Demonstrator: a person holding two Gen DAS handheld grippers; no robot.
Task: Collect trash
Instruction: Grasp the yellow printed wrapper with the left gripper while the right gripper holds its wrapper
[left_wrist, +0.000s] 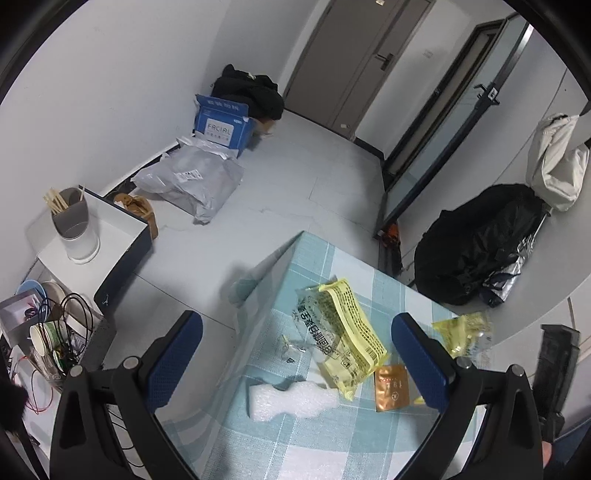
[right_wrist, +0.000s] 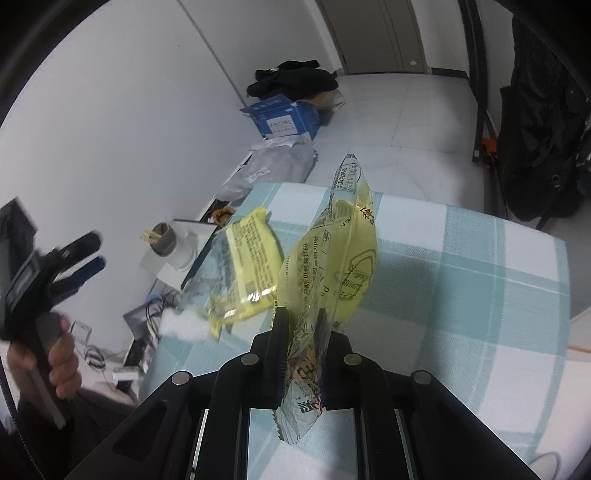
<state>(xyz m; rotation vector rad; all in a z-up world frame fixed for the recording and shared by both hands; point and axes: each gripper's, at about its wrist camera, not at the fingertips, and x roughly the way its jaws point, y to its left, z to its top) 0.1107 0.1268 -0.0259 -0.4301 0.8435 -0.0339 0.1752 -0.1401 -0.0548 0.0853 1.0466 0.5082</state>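
the crumpled yellow-and-clear wrapper stands up the middle of the right wrist frame, pinched low down between the two black fingers of the right gripper, whose jaws are nearly closed on the plastic. its upper end rises free above the checked tablecloth; its torn lower end hangs below the fingers. in the left wrist view the same wrapper shows at right, just past the blue right pad.

left of it in the right wrist frame a second yellow wrapper lies flat on the cloth, with a piece of white foam at its lower left end. the left wrist view shows this flat wrapper in the centre, the white foam below it, a small brown sachet at lower right of it, and a bit of clear plastic to its left.

the left gripper hovers over these with its blue pads spread wide and nothing between them; in the right wrist frame it sits at the left edge, held by a hand.

beyond the table, toward the upper left in the left wrist frame, a blue carton marked facial and a grey mailing bag lie on the floor by the wall. a grey cup of chopsticks stands at left.
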